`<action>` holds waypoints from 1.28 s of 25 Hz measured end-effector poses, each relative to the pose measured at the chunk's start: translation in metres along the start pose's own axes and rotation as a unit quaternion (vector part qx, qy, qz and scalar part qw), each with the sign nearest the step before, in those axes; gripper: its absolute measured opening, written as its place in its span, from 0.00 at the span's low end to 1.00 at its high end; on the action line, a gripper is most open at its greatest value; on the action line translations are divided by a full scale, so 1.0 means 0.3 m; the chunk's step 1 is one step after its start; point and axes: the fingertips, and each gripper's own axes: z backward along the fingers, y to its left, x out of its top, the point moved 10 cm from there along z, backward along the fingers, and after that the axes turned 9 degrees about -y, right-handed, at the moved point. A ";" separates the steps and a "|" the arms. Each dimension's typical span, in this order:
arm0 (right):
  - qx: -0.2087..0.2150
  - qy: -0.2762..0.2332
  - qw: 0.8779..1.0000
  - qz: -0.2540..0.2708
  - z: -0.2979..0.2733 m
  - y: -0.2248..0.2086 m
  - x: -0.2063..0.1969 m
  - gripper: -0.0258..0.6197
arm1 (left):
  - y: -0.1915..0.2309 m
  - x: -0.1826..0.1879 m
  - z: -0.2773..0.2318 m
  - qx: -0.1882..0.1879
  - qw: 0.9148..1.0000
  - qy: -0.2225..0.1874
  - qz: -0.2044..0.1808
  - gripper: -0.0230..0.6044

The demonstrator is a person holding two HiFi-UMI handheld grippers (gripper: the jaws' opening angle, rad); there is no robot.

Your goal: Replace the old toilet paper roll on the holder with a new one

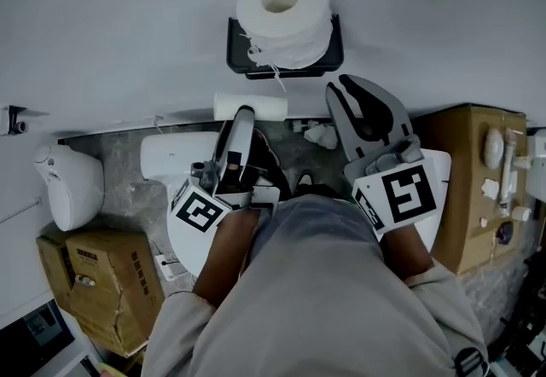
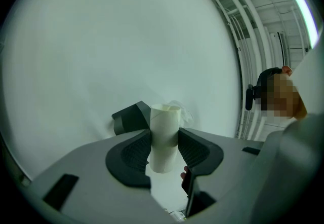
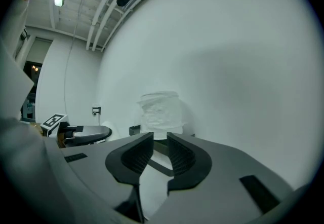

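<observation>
Cardboard-coloured old core, bare of paper, stands clamped between the pads of the left gripper, lying crosswise to its jaws. The right gripper is empty, its jaws only narrowly apart with nothing between them. Straight ahead of both grippers, and closest to the right one, the new roll sits full and white in the black wall holder, a loose end trailing at its front.

Step in hand, as judged: the exchange itself looks done, since the fresh roll is seated and the spent core is off the holder. What remains is disposal of the core. That calls for the left gripper to carry it away from the wall, keeping its grip light enough not to crush the thin tube, and to release it over a suitable bin; none can be identified with certainty here.

Containers: the holder carries the new roll alone. A brown box to the right of the right gripper bears small pale items at its far side. A second carton, behind and left of the left gripper, does not show its contents.
</observation>
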 end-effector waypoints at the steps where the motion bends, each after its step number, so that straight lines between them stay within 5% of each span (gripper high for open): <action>1: 0.002 0.000 1.000 0.004 -0.012 -0.014 0.006 0.20 | 0.001 0.001 0.000 0.000 1.000 -0.001 0.000 0.30; 5: 0.020 -0.009 1.000 0.019 -0.077 -0.043 0.034 0.44 | 0.004 0.008 0.002 -0.003 1.000 -0.003 0.001 0.30; 11: 0.022 -0.026 0.999 0.025 -0.178 -0.059 0.076 0.64 | 0.007 0.005 0.003 -0.004 1.000 -0.001 0.005 0.30; 19: 0.026 0.000 0.999 0.034 -0.264 -0.047 0.088 0.70 | -0.009 0.003 -0.005 -0.023 0.999 -0.014 0.035 0.30; 24: 0.028 0.018 0.998 0.052 -0.290 -0.044 0.085 0.71 | 0.028 0.020 0.035 0.003 1.000 -0.011 -0.003 0.30; 32: 0.029 0.004 0.999 0.042 -0.253 -0.089 0.068 0.71 | 0.025 -0.002 0.025 0.006 1.000 -0.008 0.005 0.30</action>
